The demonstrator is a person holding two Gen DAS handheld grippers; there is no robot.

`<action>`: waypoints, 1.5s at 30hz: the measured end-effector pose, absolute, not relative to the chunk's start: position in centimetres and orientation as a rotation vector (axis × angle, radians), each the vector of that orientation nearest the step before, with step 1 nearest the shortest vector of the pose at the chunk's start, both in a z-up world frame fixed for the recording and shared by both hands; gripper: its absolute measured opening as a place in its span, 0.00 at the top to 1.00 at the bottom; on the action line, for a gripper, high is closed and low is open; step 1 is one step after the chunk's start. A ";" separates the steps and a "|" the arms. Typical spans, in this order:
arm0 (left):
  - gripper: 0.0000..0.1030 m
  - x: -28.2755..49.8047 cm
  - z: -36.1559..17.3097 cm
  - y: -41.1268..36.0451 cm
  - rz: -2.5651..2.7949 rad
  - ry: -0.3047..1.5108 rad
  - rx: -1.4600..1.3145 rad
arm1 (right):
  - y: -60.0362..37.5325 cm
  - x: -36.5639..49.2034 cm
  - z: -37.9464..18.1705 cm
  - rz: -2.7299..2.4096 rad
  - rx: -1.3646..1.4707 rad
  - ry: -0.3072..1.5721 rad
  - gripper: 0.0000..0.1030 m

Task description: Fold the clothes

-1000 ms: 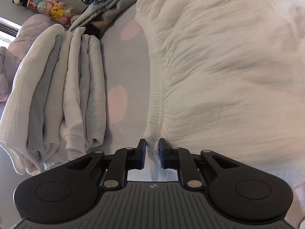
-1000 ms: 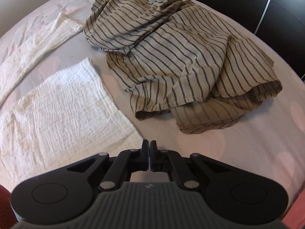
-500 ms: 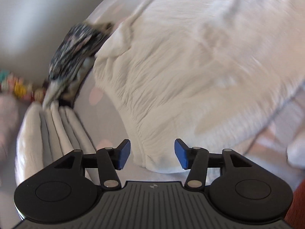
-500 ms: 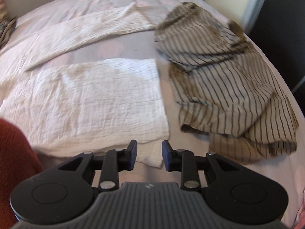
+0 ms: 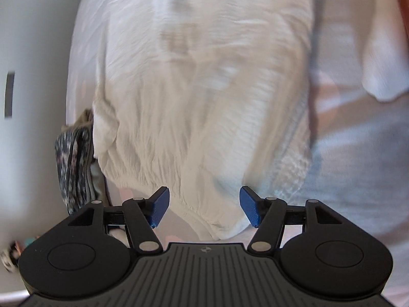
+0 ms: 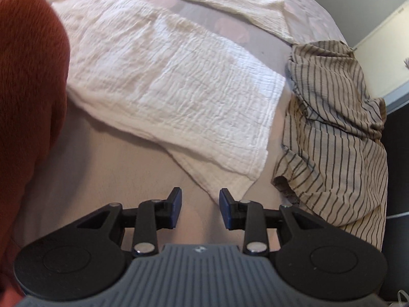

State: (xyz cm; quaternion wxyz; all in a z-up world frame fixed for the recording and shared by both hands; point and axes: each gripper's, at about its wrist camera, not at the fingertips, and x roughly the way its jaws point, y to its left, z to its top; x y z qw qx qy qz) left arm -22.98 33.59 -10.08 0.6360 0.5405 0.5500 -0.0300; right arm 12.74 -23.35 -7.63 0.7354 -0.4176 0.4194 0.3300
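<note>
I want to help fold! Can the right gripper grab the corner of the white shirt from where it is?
Probably yes. The right gripper is open, and the white shirt has its corner lying just ahead of the fingers on bare bed, with nothing between them.

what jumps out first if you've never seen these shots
The big crinkled white garment spread across the bed fills both views. To its right lies a crumpled striped shirt. The open left gripper and open right gripper each face a corner of the white cloth.

white garment [image 6: 179, 76] | beige dark-striped shirt [image 6: 332, 128] | rust-red sleeve [image 6: 28, 76] | blue fingers [image 5: 250, 209]
</note>
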 end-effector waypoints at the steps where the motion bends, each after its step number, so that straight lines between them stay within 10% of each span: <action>1: 0.43 -23.2 -10.6 33.5 -0.090 1.262 1.271 | -23.3 12.7 -8.0 0.731 -0.938 0.922 0.65; 22: 0.46 -23.6 -13.1 33.4 -0.330 1.398 1.298 | -21.2 12.5 -9.6 0.760 -1.125 0.780 0.65; 36: 0.89 -23.4 -12.9 34.9 -0.190 1.431 1.114 | -20.5 10.7 -11.5 0.781 -1.323 0.641 0.95; 45: 0.92 -20.3 -7.9 36.1 0.016 1.339 0.931 | -20.6 12.3 -6.8 0.657 -1.167 0.539 0.97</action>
